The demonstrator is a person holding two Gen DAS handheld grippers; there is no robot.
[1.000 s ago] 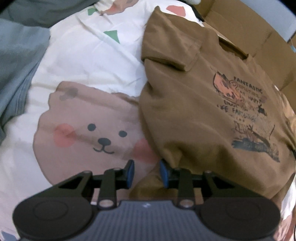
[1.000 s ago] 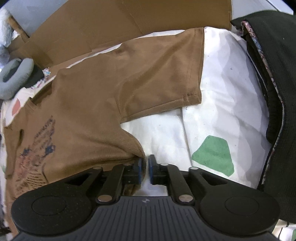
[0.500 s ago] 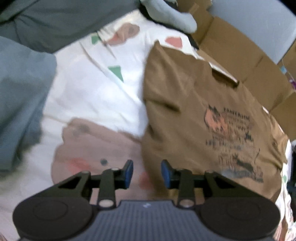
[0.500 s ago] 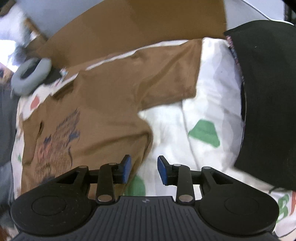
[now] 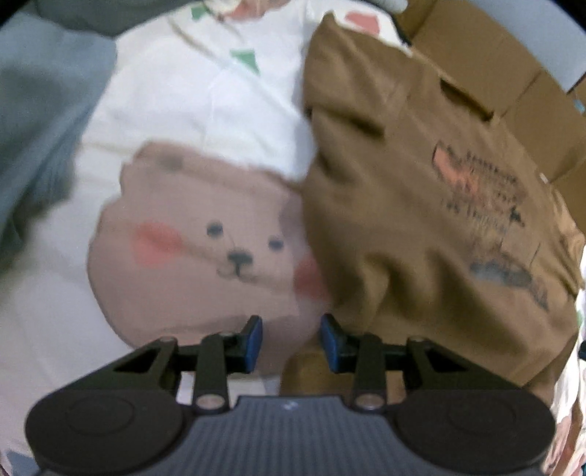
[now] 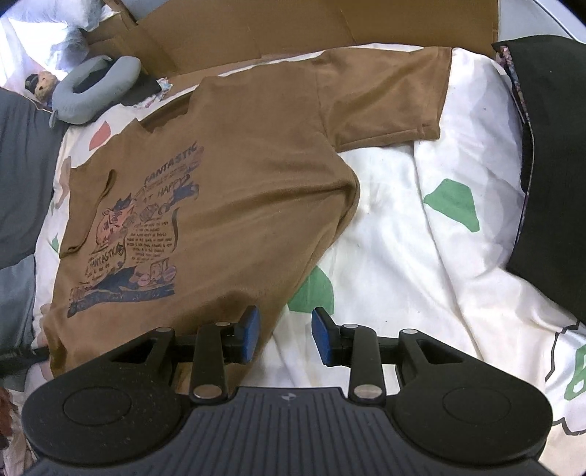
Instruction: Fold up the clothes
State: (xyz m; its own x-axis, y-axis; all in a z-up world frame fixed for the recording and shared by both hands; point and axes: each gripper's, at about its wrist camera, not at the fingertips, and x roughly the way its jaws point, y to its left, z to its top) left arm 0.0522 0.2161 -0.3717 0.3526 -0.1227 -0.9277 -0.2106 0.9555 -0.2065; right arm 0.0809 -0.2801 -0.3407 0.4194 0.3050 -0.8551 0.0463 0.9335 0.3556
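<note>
The tee is brown, with a dark blue and pink print on the chest. The sheet under it is white with green and red patches and a tan bear face with pink cheeks.

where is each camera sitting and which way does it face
Left wrist: on the left gripper, looking down past its open fingers at a bear print on the bedsheet; the brown t-shirt lies to the right.
Right wrist: on the right gripper, looking down over the t-shirt's hem edge, jaws open and empty; black garment at right.
Shared: the t-shirt, the bedsheet and the cardboard behind.
</note>
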